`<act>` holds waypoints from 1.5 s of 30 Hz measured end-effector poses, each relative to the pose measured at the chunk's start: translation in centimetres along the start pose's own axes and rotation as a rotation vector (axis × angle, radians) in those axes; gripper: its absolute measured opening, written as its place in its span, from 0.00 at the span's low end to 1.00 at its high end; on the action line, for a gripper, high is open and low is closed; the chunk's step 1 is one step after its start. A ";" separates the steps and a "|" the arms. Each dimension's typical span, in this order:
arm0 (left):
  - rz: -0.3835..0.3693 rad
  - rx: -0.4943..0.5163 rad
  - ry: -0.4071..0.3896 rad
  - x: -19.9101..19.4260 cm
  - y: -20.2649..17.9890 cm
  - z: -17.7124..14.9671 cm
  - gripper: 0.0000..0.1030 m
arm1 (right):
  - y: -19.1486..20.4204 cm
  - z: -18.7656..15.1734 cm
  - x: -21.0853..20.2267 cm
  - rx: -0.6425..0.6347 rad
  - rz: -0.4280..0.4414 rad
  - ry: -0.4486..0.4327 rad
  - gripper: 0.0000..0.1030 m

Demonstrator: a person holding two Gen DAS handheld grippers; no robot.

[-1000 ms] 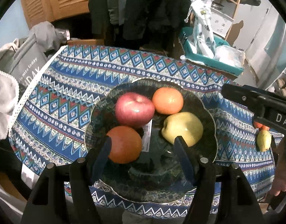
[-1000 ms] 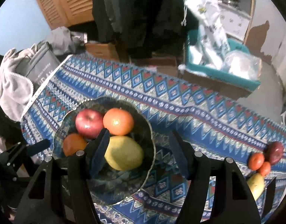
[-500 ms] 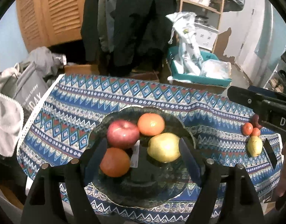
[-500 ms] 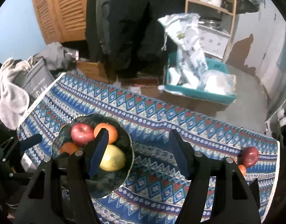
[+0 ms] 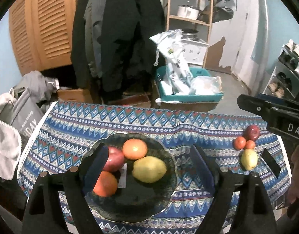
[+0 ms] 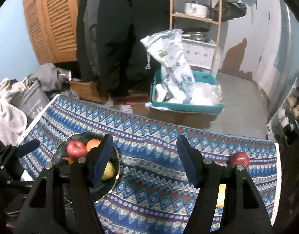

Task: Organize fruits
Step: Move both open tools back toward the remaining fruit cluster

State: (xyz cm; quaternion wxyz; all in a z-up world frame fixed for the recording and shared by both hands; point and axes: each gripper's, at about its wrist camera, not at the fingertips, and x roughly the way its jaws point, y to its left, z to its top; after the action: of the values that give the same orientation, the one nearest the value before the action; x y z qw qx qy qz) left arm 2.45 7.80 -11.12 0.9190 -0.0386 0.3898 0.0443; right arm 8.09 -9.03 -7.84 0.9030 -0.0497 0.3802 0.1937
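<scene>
A dark glass bowl (image 5: pixel 165 198) sits on the patterned tablecloth (image 5: pixel 169 124) and holds a red apple (image 5: pixel 114 159), two oranges (image 5: pixel 135 149) and a yellow pear (image 5: pixel 150 169). My left gripper (image 5: pixel 149 167) is open and empty above the bowl. At the table's right end lie a dark red apple (image 5: pixel 252 132), two small orange fruits (image 5: pixel 240 143) and a yellow pear (image 5: pixel 249 159). My right gripper (image 6: pixel 144 159) is open and empty above the middle of the cloth; the bowl (image 6: pixel 115 161) is at its left, the red apple (image 6: pixel 240 159) at its right.
The right gripper's body (image 5: pixel 274 115) reaches in at the right of the left wrist view. Behind the table stand a teal crate with bags (image 5: pixel 188 91), hanging dark coats (image 5: pixel 118 39), a wooden shelf (image 5: pixel 188 17) and a grey bag (image 5: pixel 26 113).
Both grippers have drawn back and up from the table. The bowl looks smaller and the fruits at the right end have come into fuller view. Both stay open.
</scene>
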 end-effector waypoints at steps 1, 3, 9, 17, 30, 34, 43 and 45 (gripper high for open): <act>-0.004 0.002 -0.005 -0.2 -0.2 0.1 0.84 | -0.3 0.0 -0.5 0.001 -0.011 -0.011 0.66; -0.013 0.006 -0.016 -0.6 -0.7 0.4 0.84 | -0.9 -0.1 -1.2 0.001 -0.024 -0.025 0.66; -0.042 0.017 -0.053 -2.0 -2.3 1.2 0.84 | -2.6 -0.3 -3.2 0.012 -0.054 -0.070 0.70; -0.076 0.036 -0.075 -2.7 -4.3 1.9 0.85 | -5.1 -0.7 -5.7 0.032 -0.100 -0.120 0.75; -0.131 0.084 -0.084 -3.0 -8.3 2.4 0.85 | -10.2 -2.7 -8.3 0.091 -0.185 -0.158 0.80; -0.151 0.105 -0.070 -2.4 -9.8 2.4 0.85 | -12.0 -3.4 -8.5 0.123 -0.206 -0.148 0.81; -0.171 0.142 -0.027 -0.5 -12.3 2.0 0.85 | -15.3 -4.9 -8.2 0.183 -0.233 -0.119 0.81; -0.177 0.150 -0.020 -0.1 -12.8 1.9 0.85 | -16.0 -5.2 -7.9 0.192 -0.236 -0.106 0.81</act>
State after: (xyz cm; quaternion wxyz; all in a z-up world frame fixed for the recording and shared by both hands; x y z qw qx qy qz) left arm 5.19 -4.70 -9.29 0.9235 -0.0037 0.3778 -0.0659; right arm 5.80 -27.47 -6.91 0.9388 0.0029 0.3405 0.0515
